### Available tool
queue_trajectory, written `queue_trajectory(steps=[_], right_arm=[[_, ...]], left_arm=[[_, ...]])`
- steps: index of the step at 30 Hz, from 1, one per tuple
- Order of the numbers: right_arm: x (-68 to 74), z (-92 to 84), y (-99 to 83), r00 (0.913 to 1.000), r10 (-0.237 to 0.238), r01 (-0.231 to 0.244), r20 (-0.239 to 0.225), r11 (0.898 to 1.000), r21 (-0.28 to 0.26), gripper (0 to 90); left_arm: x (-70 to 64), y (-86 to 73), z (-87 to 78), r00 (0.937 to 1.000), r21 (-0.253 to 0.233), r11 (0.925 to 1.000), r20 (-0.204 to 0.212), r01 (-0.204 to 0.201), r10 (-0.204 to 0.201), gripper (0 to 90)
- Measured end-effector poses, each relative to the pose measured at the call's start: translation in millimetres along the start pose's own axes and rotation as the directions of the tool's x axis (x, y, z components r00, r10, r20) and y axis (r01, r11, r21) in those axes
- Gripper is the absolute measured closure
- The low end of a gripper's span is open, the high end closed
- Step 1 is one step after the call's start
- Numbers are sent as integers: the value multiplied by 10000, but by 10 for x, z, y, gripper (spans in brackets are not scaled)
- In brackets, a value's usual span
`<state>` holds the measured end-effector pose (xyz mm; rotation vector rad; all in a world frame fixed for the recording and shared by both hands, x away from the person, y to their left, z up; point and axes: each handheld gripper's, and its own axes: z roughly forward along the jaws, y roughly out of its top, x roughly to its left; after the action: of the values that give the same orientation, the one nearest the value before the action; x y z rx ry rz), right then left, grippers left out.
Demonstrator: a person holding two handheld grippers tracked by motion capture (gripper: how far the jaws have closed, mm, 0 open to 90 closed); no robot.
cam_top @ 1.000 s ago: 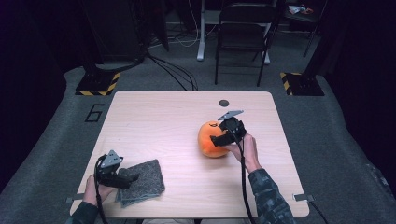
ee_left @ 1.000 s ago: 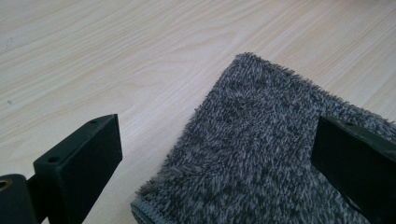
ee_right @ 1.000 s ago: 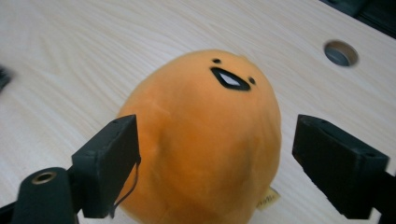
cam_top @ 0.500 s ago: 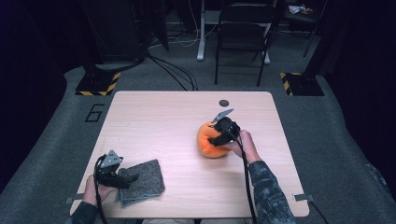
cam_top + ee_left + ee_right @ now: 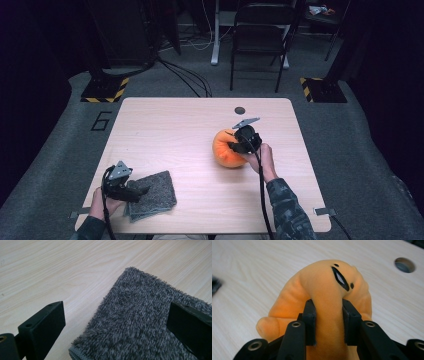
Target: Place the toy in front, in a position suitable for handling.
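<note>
A: Right gripper view, first entry: the right gripper [image 5: 328, 322] had just been closing, and its two black jaws pinched a fold of the orange plush toy [image 5: 324, 292] between the pads. The fabric bulged upward above the pads. A stitched dark mouth and two small dots showed on the top of the toy.

B: Position of the toy on the table?

A: In the high view the orange plush toy [image 5: 224, 149] sat on the wooden table [image 5: 165, 130], right of centre and well apart from the near edge. The right gripper [image 5: 239, 146] was pressed into its right side, with the person's right hand [image 5: 261, 159] behind it. A round dark hole [image 5: 240, 110] in the tabletop lay beyond the toy, near the far edge.

B: And the left side?

A: The left gripper [image 5: 136, 191] rested at the near left corner, held by the left hand [image 5: 106, 204]. In the left gripper view its jaws stood wide apart, one over bare wood and the other over the grey fuzzy cloth [image 5: 140, 322]. The pads pressed on nothing. The cloth [image 5: 155, 192] lay flat near the front edge, well apart from the toy.

B: Anything beyond the table?

A: A black folding chair [image 5: 260, 35] stood on the grey carpet past the far edge.
</note>
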<state>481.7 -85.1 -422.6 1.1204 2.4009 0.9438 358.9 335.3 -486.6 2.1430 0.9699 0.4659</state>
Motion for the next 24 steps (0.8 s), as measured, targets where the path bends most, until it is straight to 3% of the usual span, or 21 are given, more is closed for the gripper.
queue_trajectory(steps=[1,7,10,11,13,15,16,17,19,20,24], right_arm=[[50,-42,42,9985,447,-445,300,9990,-105,685],[127,-3,130,9889,1211,-1204,859,9926,-136,663],[129,105,126,9858,1319,-1323,1040,9912,-29,643],[126,228,81,9843,1206,-1256,1288,9916,315,614],[127,258,58,9835,1285,-1334,1274,9906,303,599],[98,252,46,9844,1301,-1311,1188,9914,5,463],[98,252,46,9844,1301,-1311,1188,9914,5,463],[94,197,49,9857,1295,-1286,1078,9916,-147,365],[91,160,49,9861,1212,-1186,1137,9925,-291,331],[78,65,42,9868,1204,-1147,1079,9917,-579,238],[31,-116,-14,9861,1303,-1211,1029,9884,-919,140]], left_arm=[[-4,2,3,10000,5,10000,16,-6,6,16],[-32,11,6,10000,-29,10000,2,-31,31,17],[-32,8,7,10000,-78,10000,4,7,-7,17],[-26,10,-3,10000,13,10000,71,-5,4,17],[-28,9,-4,10000,40,10000,78,0,-1,17],[-30,11,-3,10000,46,10000,81,-16,16,17],[-30,11,-3,10000,46,10000,81,-16,16,17],[-48,17,5,10000,-36,10000,64,70,-70,16],[-54,25,-2,9999,-9,10000,142,38,-38,15],[-65,34,-7,9998,-10,10000,172,38,-38,13],[-125,60,0,9997,63,10000,252,-66,64,9]])
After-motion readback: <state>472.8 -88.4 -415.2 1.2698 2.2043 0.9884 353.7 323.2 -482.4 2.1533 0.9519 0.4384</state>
